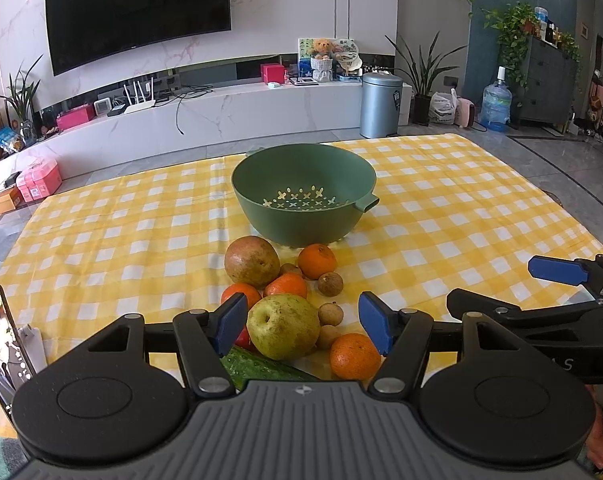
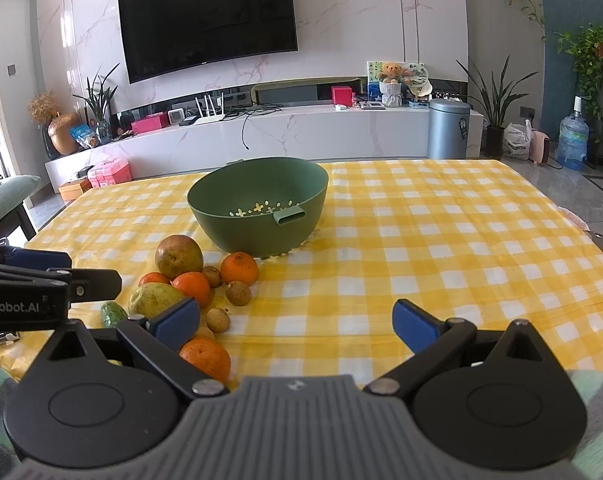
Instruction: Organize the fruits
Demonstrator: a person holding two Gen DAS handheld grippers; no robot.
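1. Green colander bowl: my landmark, upright on the counter w/ yellow-check cloth; nothing inside, spout handle on its near-right side.
2. Fruit pile: all on the cloth just in front of the bowl, toward me.
3. Brownish-red pear: closest to the bowl, at its front-left foot.
4. Mandarin: just right of that pear, near the bowl's front edge.
5. Two more mandarins: one row further from the bowl, side by side.
6. Longans: one beside the bowl-side mandarin, another further out; approx. two more partly hidden.
7. Yellow-green pear: further from the bowl, centre of pile.
8. Nearest mandarin and cucumber: furthest from the bowl, at my edge.
9. Left gripper: fingers wide apart either side of the yellow-green pear, above it, pads not touching; nothing held.
10. Right gripper: fingers spread wide over bare cloth, front-right of the bowl, away from the pile; nothing held.
11. Phone: far left of the bowl, at my edge, screen lit.
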